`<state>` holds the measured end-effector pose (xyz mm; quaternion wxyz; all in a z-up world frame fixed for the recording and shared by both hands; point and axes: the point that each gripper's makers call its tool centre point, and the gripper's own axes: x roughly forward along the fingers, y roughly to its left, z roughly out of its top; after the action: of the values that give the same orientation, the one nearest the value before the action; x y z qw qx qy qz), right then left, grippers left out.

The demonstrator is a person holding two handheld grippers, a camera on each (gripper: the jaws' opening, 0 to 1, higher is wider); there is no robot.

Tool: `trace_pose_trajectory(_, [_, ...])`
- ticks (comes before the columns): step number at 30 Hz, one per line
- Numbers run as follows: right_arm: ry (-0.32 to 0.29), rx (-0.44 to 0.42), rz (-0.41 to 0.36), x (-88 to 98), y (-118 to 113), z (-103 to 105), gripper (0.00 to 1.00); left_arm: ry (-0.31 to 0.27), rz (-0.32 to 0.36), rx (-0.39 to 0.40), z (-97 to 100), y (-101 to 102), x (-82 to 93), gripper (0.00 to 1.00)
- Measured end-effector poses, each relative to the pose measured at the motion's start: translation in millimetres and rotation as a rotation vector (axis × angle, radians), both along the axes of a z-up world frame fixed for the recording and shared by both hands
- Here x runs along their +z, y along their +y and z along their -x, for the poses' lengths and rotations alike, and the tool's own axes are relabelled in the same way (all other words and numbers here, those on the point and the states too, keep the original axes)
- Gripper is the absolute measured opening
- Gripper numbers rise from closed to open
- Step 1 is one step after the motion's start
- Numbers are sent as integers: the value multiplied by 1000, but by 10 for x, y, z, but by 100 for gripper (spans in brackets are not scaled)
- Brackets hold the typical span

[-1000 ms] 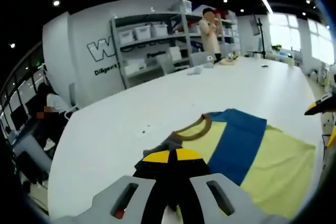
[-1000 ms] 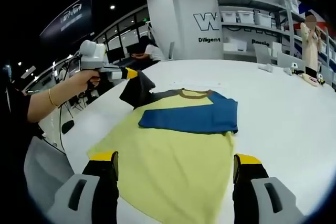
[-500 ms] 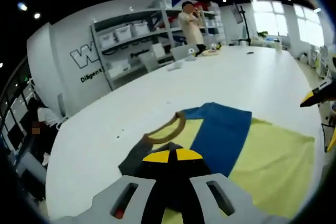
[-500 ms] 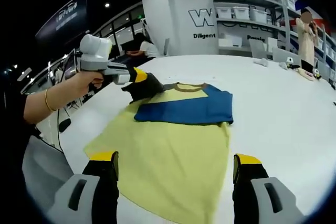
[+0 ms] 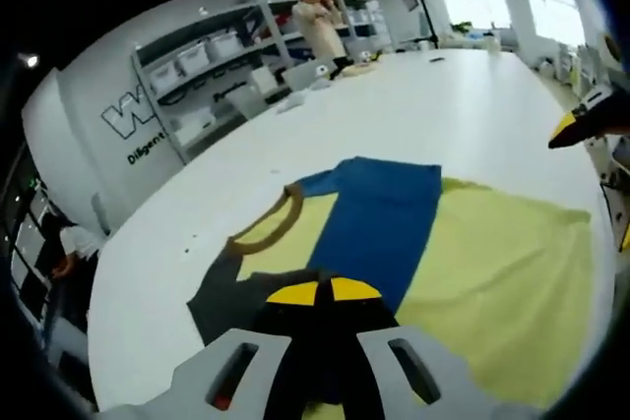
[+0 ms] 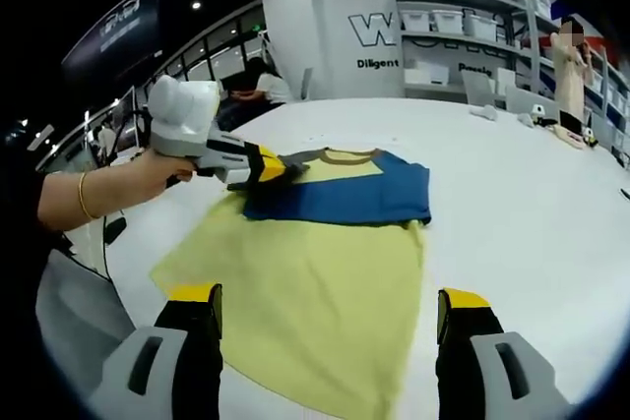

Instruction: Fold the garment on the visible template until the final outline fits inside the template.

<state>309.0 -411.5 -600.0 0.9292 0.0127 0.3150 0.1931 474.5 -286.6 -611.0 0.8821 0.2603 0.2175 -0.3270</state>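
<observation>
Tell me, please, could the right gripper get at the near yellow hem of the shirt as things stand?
Probably yes: the right gripper is open and holds nothing, and the shirt's yellow hem lies flat on the white table right between its jaws, uncovered.

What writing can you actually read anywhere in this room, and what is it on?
"W": a big outlined letter on the white wall, cut off by the shelving; further letters are hidden.
"Diligent": small dark word below it on the same wall; whatever follows is hidden.
A dark word beyond the shelf uprights: too blurred to read.
The dark panel high on the left carries pale marks, too small to read.
The shirt: no print visible.
</observation>
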Motion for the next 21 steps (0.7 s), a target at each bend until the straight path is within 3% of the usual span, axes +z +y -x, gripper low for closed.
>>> trace_pose_trajectory(5, [5,-2,1,-27,-3,-12,88,29,-3,-18,62,-43,-104,4])
trace_pose_trajectory(8, [9,0,0,-43,3,-17,88,37,0,-38,105,-83,-132,12])
trace_pose_trajectory(12, [10,1,-6,-51,19,-27,89,42,27,-35,112,-106,-109,43])
trace_pose_trajectory(18, [5,11,-17,-31,76,-39,92,72,128,18,79,-55,43,78])
trace_pose_trajectory(21, [-1,23,-14,-4,133,-56,94,73,139,44,53,36,103,95])
